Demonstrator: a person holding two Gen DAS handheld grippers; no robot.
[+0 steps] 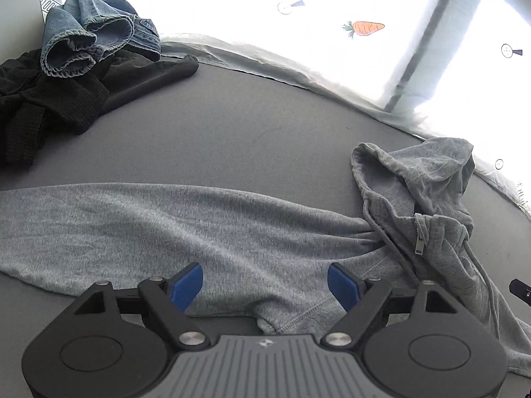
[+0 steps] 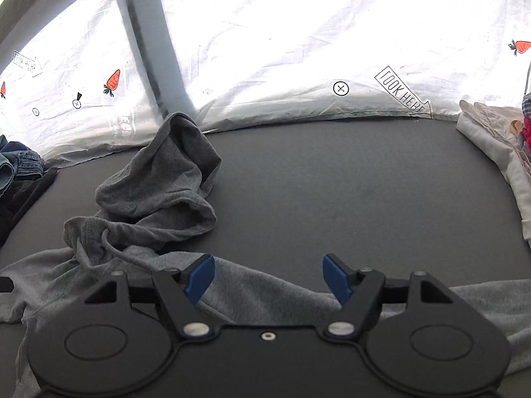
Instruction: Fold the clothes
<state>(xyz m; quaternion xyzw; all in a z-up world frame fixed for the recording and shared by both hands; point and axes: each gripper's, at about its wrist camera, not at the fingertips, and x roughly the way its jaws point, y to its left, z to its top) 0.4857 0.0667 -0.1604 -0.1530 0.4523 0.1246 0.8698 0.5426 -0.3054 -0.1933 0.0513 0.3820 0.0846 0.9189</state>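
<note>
A grey zip hoodie (image 1: 205, 229) lies spread on the dark grey table (image 1: 232, 126), one sleeve stretching left, its hood (image 1: 415, 172) bunched at the right with a zipper pull (image 1: 419, 245) and drawstring. My left gripper (image 1: 265, 285) hovers open over the hoodie's near edge, blue pads (image 1: 186, 285) wide apart. In the right wrist view the same hoodie (image 2: 265, 292) runs under my right gripper (image 2: 268, 280), which is open just above the fabric. The hood (image 2: 166, 179) is heaped to its left.
Black clothes (image 1: 49, 99) with blue denim (image 1: 96, 33) on top are piled at the far left. A white garment pile (image 2: 494, 152) sits at the table's right edge. A white printed sheet (image 2: 298, 49) hangs behind the table (image 2: 348, 182).
</note>
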